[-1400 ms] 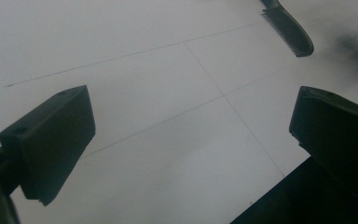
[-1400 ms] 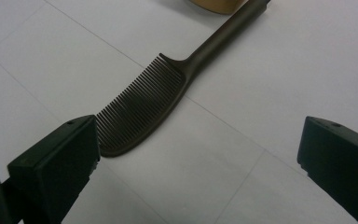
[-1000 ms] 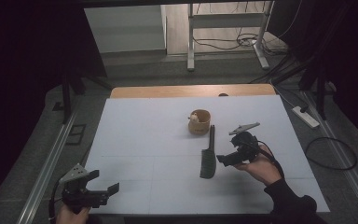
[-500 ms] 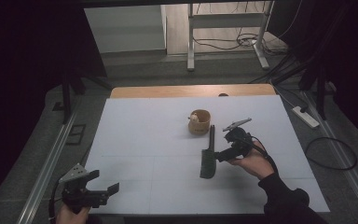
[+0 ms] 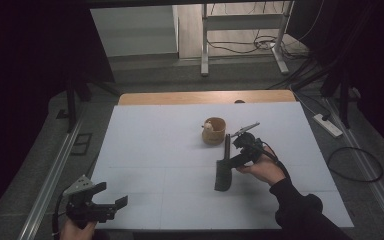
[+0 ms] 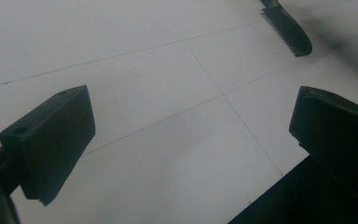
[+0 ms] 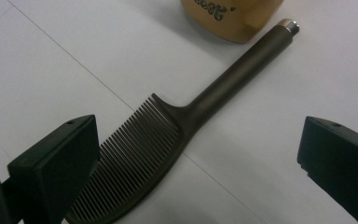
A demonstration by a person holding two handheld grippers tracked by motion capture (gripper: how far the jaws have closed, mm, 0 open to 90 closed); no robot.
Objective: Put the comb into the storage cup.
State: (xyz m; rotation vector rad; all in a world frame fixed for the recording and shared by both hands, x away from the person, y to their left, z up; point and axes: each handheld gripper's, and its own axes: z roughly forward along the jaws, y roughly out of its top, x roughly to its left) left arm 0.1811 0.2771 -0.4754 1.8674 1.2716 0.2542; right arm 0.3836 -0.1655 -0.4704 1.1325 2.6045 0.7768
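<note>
From the high view I see a flat, matte white table (image 5: 170, 150) scored with thin seams, and on it a dark comb (image 5: 223, 167) lying lengthwise, its slim handle pointing toward a small round tan cup (image 5: 214, 131) at the far end. My right gripper (image 5: 230, 161) sits just beside the comb, at the join of handle and toothed part, the hand (image 5: 265, 169) behind it resting on the table. My left gripper (image 5: 111, 204) hovers at the near left edge, well apart from the comb, jaws spread with nothing between them.

In the left gripper view I have two blocky, matte black jaws standing wide apart over bare white surface. The toothed end of the comb (image 6: 286, 30) lies far off at the top right, rounded at its tip.

In the right gripper view my jaws are again wide open and hold nothing. The comb (image 7: 168, 140) lies between them: dark brown, smooth, with fine close-set teeth along a curved blade that widens from a round, tapering handle capped in pale metal. That cap lies just beside the cup (image 7: 230, 16), a glossy ochre wall with dark lettering. The left jaw is close to the teeth; I cannot tell whether it touches.
</note>
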